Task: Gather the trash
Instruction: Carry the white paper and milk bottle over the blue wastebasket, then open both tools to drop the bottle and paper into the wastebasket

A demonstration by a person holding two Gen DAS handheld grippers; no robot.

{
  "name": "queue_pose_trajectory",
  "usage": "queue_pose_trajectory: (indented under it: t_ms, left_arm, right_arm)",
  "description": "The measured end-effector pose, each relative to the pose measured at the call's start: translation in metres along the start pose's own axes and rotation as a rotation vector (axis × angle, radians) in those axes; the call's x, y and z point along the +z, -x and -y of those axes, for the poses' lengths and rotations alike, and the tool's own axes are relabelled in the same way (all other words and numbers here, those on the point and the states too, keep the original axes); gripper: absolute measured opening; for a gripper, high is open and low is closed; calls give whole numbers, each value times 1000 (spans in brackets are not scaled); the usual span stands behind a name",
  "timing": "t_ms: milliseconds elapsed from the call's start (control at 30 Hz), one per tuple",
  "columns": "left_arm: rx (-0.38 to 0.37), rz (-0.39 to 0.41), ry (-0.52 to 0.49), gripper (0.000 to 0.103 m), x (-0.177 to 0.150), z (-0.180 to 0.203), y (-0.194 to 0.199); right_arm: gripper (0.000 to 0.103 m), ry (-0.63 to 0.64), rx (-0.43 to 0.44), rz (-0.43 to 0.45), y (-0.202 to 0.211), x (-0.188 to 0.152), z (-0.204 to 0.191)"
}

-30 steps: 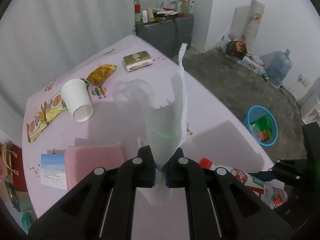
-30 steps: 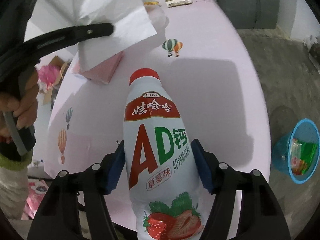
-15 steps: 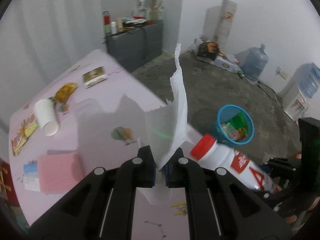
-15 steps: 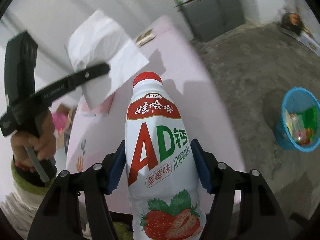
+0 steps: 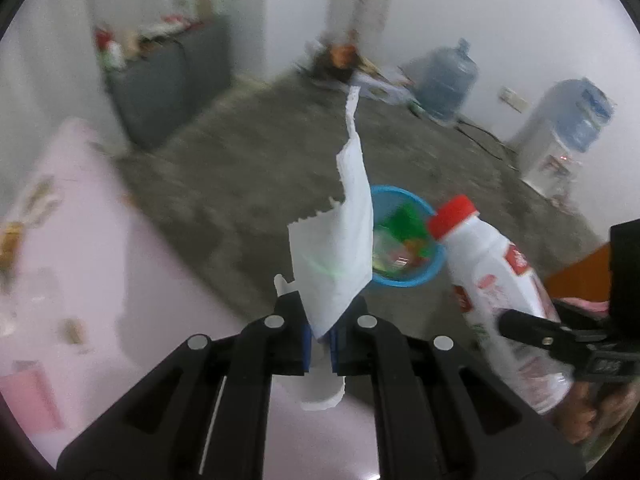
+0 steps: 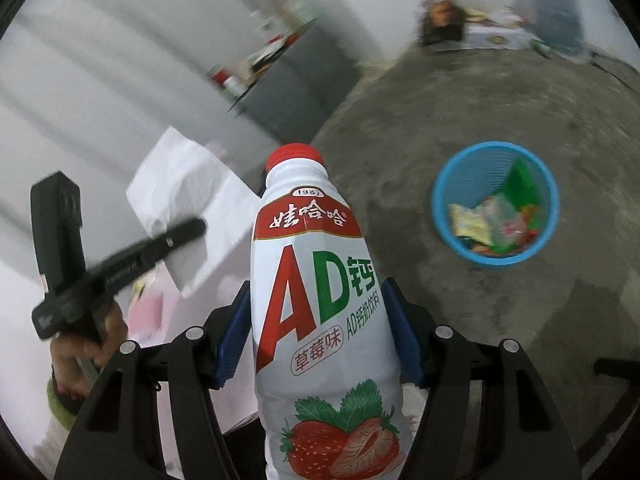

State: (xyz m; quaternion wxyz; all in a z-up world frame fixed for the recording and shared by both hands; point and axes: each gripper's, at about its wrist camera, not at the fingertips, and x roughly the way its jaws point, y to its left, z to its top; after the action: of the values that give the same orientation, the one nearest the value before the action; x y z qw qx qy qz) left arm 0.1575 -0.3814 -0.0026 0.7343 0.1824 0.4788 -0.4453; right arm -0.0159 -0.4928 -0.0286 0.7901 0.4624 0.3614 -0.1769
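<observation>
The left tool (image 5: 320, 344) pinches a sheet of white tissue paper (image 5: 340, 248) at its lower end, the jaws pressed together on it, so the sheet stands up loose and tall in front of the camera. The right tool (image 6: 318, 320) grips a white strawberry-milk bottle (image 6: 320, 300) by its belly, red cap pointing away, the blue pads pressed against both sides of it. Both pieces of trash are carried off the pink surface (image 5: 80, 280), which lies at nine o'clock in the left wrist view, apparently so they can be dropped together. The blue basket (image 6: 496, 204) stands on the concrete floor (image 6: 460, 100) at two o'clock in the right wrist view, already holding coloured wrappers; in the left view it sits just behind the tissue, partly hidden by it. The floor between the tools and the basket looks open. Around the room a grey cabinet (image 5: 168, 76) stands at eleven o'clock and water jugs (image 5: 448, 76) at one o'clock, well apart from the basket. The tall tissue may block the left camera's sight of the rim, and the views are blurred.
</observation>
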Motion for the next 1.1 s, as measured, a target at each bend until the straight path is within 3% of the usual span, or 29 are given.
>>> queue_pose_trajectory:
  t_ms: [267, 467, 500, 600, 633, 667, 800, 867, 1100]
  left_arm:
    - [-216, -178, 51, 5, 32, 59, -115]
    - [-264, -273, 122, 6, 45, 66, -192]
    - [-263, -281, 128, 12, 45, 63, -200]
    - [-239, -316, 166, 53, 55, 65, -233]
    - [-231, -316, 184, 55, 57, 63, -242]
    - [-220, -319, 196, 55, 58, 60, -249]
    - [-219, -336, 241, 59, 50, 49, -255]
    - [-233, -340, 225, 59, 46, 47, -247]
    - [-246, -254, 150, 60, 37, 33, -176]
  right_arm:
    - [62, -201, -42, -44, -32, 26, 91]
    - [63, -311, -61, -66, -68, 55, 144]
    - [63, -315, -76, -56, -74, 62, 151]
    - [70, -345, -88, -49, -94, 79, 174]
    - [81, -381, -71, -37, -106, 84, 190]
    - [85, -411, -71, -31, -113, 88, 202]
    - [85, -512, -133, -45, -137, 81, 241]
    - [85, -535, -109, -36, -136, 71, 246]
    - [85, -508, -105, -32, -115, 51, 234]
